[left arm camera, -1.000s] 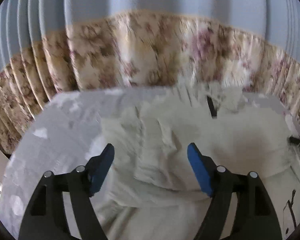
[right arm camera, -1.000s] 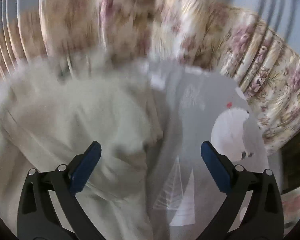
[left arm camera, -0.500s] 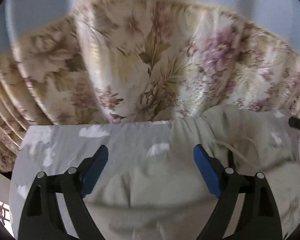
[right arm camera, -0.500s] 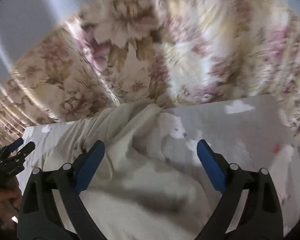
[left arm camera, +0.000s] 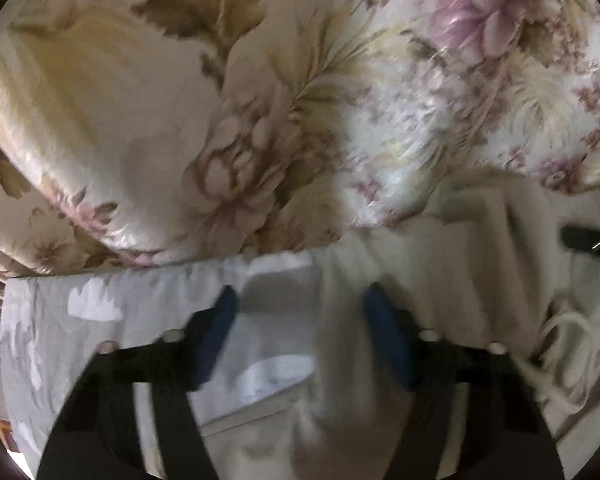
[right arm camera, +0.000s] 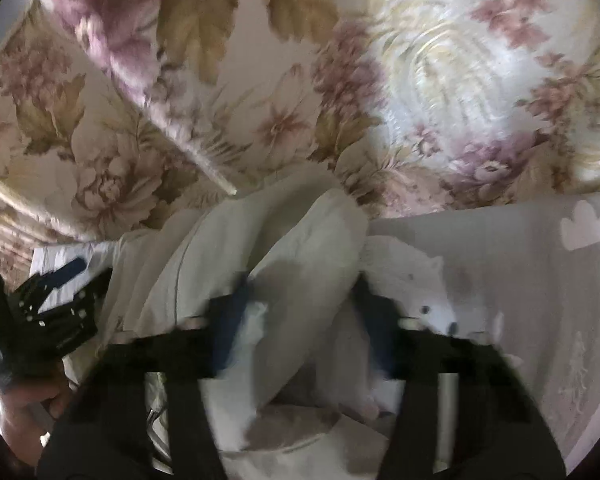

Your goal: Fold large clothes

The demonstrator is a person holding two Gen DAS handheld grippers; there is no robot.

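We are gripping the cream garment [right arm camera: 300, 240] at its far edge: both the left gripper [left arm camera: 300, 320] and right gripper [right arm camera: 304, 300] have just been closing on cloth. Whether the pads pinch yet, we cannot tell. Next, we judge, comes drawing that edge back evenly.

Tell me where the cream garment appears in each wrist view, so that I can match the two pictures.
Left wrist view: the cream garment fills the lower right, reaching between the left gripper's fingers.
Right wrist view: it lies at lower centre, bunched between the right gripper's fingers.
Shared landmark: the floral curtain across the top of both.
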